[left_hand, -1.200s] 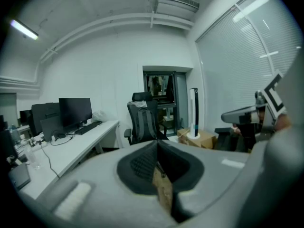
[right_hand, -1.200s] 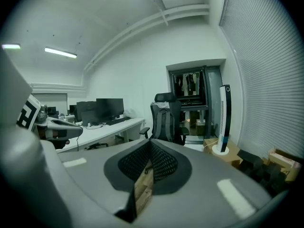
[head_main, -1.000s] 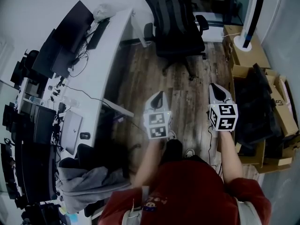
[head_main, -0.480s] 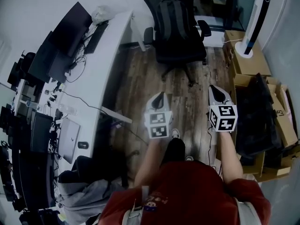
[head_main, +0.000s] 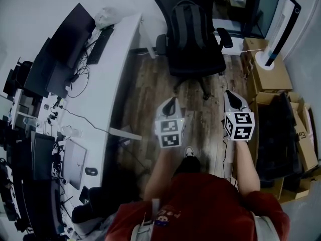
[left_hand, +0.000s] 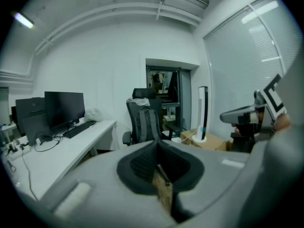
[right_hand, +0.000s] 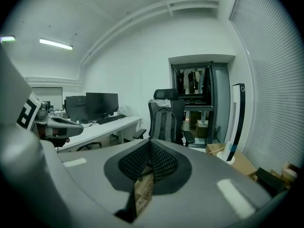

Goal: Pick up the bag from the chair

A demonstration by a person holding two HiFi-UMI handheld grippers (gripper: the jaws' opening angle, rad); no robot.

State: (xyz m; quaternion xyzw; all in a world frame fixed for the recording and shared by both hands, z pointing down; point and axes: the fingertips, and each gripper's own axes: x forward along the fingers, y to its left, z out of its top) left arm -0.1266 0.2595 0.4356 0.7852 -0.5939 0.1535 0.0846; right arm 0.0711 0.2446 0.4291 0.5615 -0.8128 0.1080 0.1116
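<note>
A dark backpack (head_main: pixel 189 26) with grey straps stands upright on the seat of a black office chair (head_main: pixel 203 59) at the far end of the wooden floor. It also shows in the left gripper view as the backpack (left_hand: pixel 146 123) and in the right gripper view as the backpack (right_hand: pixel 164 124). My left gripper (head_main: pixel 170 103) and right gripper (head_main: pixel 231 96) are held side by side over the floor, well short of the chair. Both are shut with nothing between their pads, and both point toward the chair.
A long white desk (head_main: pixel 103 79) with monitors, a keyboard and cables runs along the left. Cardboard boxes (head_main: pixel 273 77) and dark items are stacked at the right, with a tall white tower fan (head_main: pixel 281 26) on one. A doorway lies behind the chair.
Both grippers and the person have moved forward toward the chair, which now looks nearer and larger. The clothes heap at the lower left has slid out of view. The jaws stayed shut.
</note>
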